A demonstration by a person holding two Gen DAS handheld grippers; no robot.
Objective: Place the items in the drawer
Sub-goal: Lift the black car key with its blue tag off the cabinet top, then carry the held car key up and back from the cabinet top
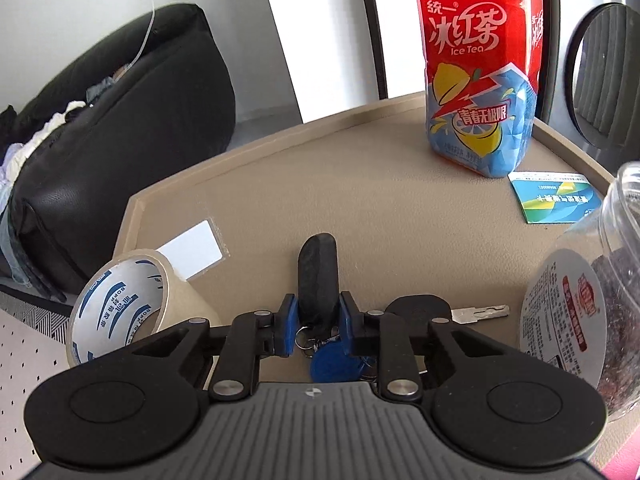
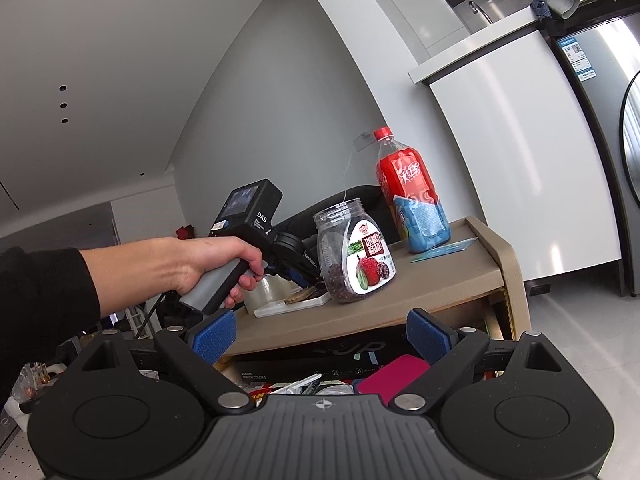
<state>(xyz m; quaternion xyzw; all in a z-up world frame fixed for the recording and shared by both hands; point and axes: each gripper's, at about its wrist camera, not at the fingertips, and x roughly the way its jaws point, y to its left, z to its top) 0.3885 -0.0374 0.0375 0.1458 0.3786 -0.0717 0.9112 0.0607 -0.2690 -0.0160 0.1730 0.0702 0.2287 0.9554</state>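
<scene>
My left gripper (image 1: 318, 314) is shut on a black key fob (image 1: 318, 268) that lies on the beige cabinet top (image 1: 280, 184). A key ring with a blue tag (image 1: 332, 364) and a black-headed key (image 1: 420, 309) hangs from the fob, under and beside the jaws. My right gripper (image 2: 320, 336) is open and holds nothing, hovering in front of the open drawer (image 2: 312, 364) below the top. The drawer holds a pink item (image 2: 394, 374), a black box and other clutter. In the right wrist view a hand (image 2: 200, 264) holds the left gripper over the top.
On the top stand a red ice tea bottle (image 1: 480, 80), a clear jar of dried fruit (image 1: 588, 300), a tape roll (image 1: 128, 300), a white card (image 1: 192, 252) and a blue card (image 1: 556, 196). A black sofa (image 1: 120, 128) lies left; white cabinets (image 2: 520, 160) behind.
</scene>
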